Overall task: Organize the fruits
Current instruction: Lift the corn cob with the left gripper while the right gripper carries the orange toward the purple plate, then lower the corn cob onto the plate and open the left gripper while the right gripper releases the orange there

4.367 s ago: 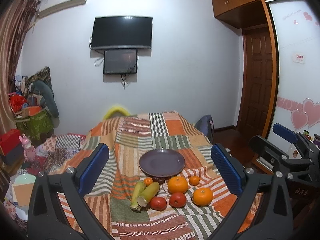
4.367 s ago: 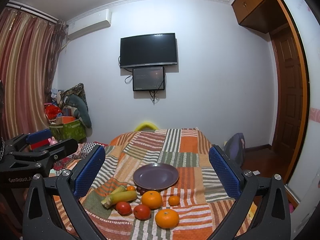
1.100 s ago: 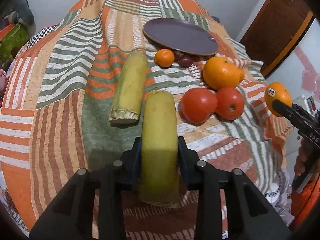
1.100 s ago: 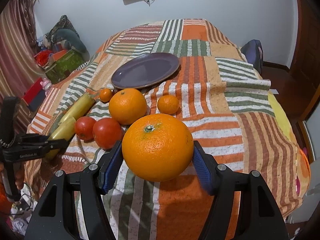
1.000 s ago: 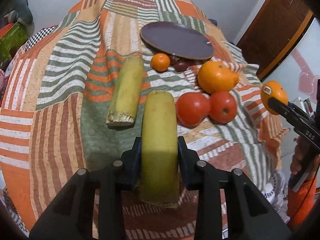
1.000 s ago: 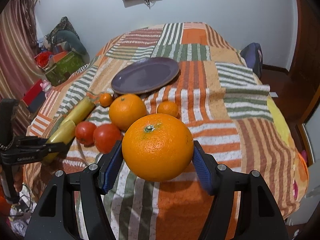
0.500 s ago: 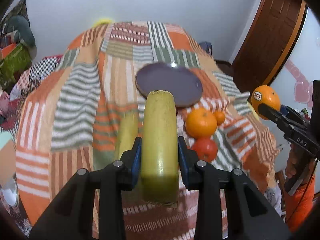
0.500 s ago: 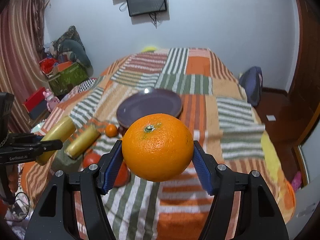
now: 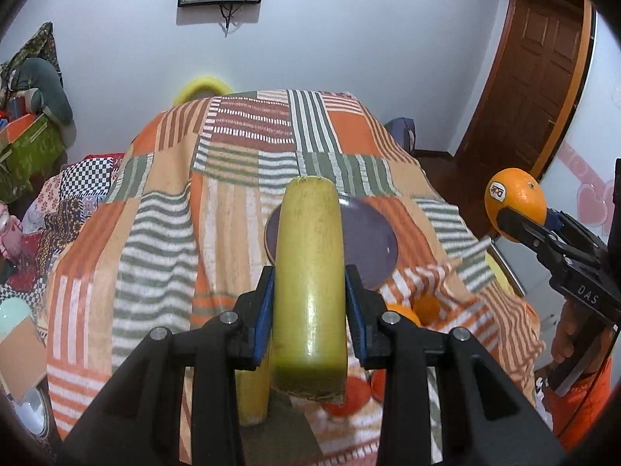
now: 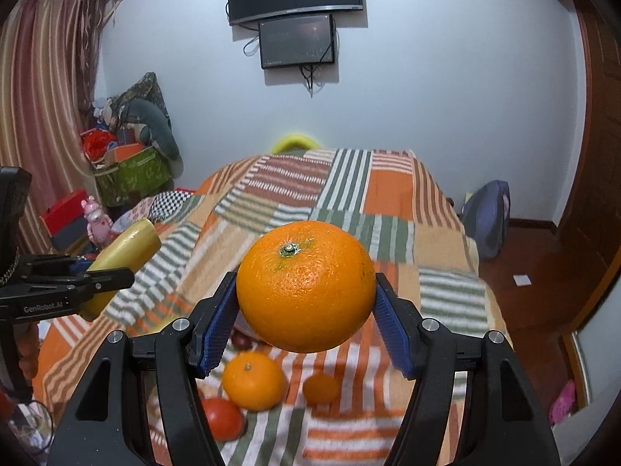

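My left gripper [image 9: 309,303] is shut on a yellow-green sugarcane piece [image 9: 309,272] and holds it up above the striped patchwork cloth. Behind the piece lies the purple plate [image 9: 372,237], partly hidden. My right gripper [image 10: 306,310] is shut on a large orange [image 10: 306,285], raised above the cloth; that orange also shows in the left wrist view [image 9: 514,202]. Below it on the cloth lie an orange [image 10: 254,380], a small orange [image 10: 321,388] and a red tomato [image 10: 223,419]. A second sugarcane piece [image 9: 252,388] lies under my left gripper.
The patchwork cloth [image 9: 163,233] covers a table that drops off at its edges. A wooden door [image 9: 531,77] stands at the right, a screen [image 10: 297,40] hangs on the back wall, and boxes and toys [image 10: 128,171] pile up at the left.
Both grippers have lifted higher with their fruit and tilted up, so more of the room and less of the cloth shows. The fruit on the cloth has not moved.
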A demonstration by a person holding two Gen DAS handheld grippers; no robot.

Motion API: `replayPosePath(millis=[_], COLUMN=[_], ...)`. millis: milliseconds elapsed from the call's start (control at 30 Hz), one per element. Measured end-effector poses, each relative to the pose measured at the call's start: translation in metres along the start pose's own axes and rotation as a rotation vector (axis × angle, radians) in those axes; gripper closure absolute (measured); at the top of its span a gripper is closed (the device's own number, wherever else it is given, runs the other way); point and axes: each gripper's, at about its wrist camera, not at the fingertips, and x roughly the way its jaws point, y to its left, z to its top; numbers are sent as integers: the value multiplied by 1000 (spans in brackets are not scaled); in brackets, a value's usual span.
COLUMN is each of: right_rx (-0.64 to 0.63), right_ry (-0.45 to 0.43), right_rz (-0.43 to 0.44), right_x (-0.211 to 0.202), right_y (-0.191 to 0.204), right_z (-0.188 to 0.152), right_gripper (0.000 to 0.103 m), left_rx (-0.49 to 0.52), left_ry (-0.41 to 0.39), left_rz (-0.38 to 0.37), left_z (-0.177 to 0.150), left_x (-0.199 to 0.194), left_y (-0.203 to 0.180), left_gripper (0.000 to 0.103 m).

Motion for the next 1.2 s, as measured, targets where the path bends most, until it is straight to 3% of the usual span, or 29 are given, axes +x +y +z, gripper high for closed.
replayPosePath(millis=[433, 1200], right_rx=[-25, -94], right_ry=[9, 275], right_rz=[-10, -28], right_x=[53, 171], right_y=[-4, -11], right_z=[20, 2], right_gripper=[39, 39], left_rx=[-4, 38], left_ry=[39, 219], left_rz=[36, 59], left_z=[40, 62], left_x=[71, 206], left_y=[9, 12], left_gripper=[69, 69])
